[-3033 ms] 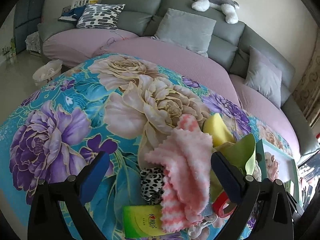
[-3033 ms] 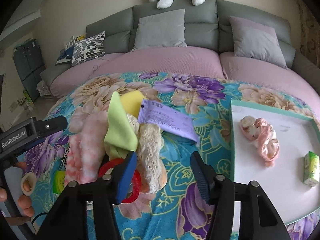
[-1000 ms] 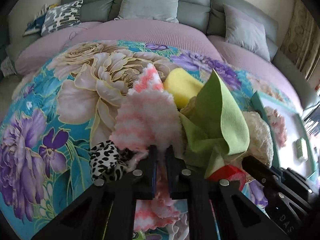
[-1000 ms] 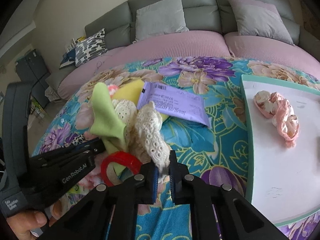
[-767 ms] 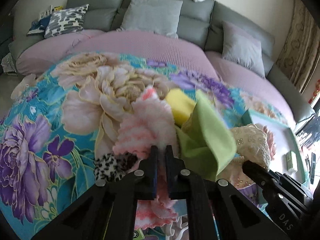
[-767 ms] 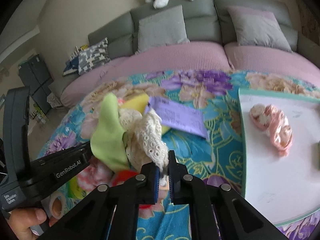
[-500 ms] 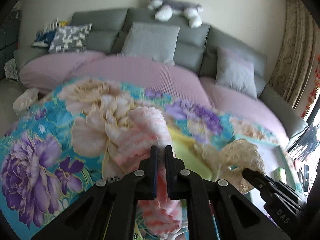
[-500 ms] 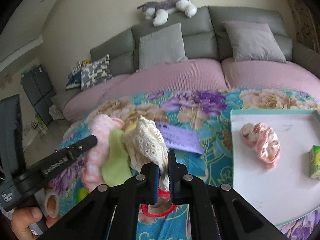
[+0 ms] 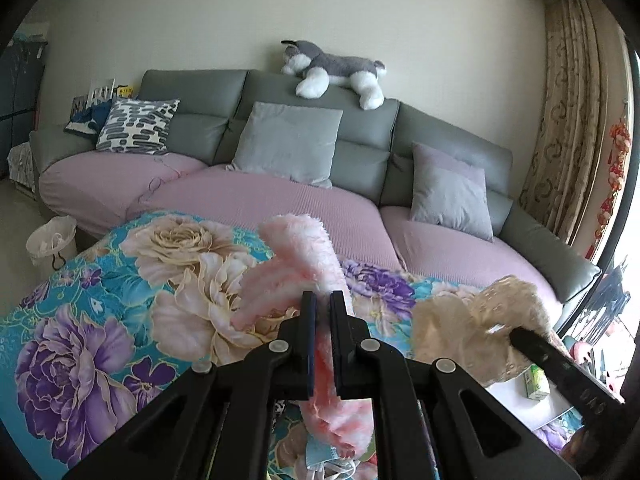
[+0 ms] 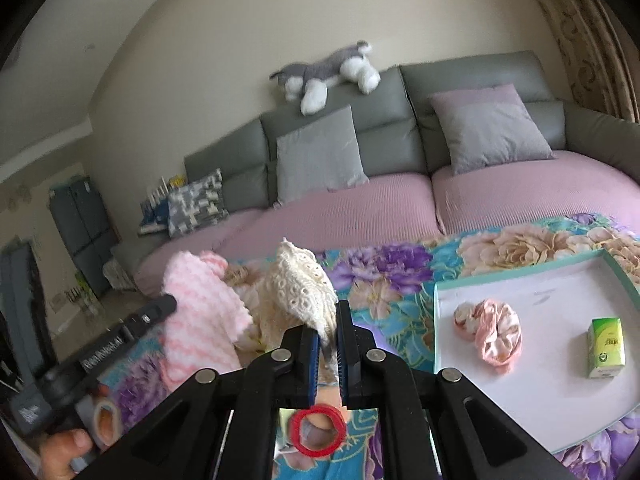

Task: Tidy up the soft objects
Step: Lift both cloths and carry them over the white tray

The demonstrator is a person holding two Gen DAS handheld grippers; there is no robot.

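Nearest the left wrist camera, the left gripper (image 9: pixel 323 300) has its fingers clenched on a fluffy pink cloth (image 9: pixel 298 264), which stands up above the fingertips and also hangs down below them, lifted off the flowered bench cover (image 9: pixel 80 344). In the right wrist view the right gripper (image 10: pixel 328 320) is likewise clamped tight, pinching a cream lace cloth (image 10: pixel 298 292) whose bulk rises above and to the left of the fingertips; the same lace cloth shows at the right of the left wrist view, just beyond the dark tip of the other tool. The two held cloths are side by side in the air, pink to the left of cream, and whether they touch cannot be told. Under the right gripper a red ring (image 10: pixel 318 432) lies on the cover, seen between the finger arms. At the lower left of that view a hand (image 10: pixel 64 452) grips the handle of the left tool. To the right lies a white tray with a teal rim (image 10: pixel 520 396), holding a pink scrunchie (image 10: pixel 490 334) and, apart from it, a small green box (image 10: pixel 606 348) standing upright. Behind the bench is a grey sofa with pink seat covers (image 9: pixel 280 200), grey cushions (image 9: pixel 288 140) and a patterned cushion (image 9: pixel 138 124) leaning on its back. A grey-and-white plush dog (image 9: pixel 332 72) lies along the top of the backrest.
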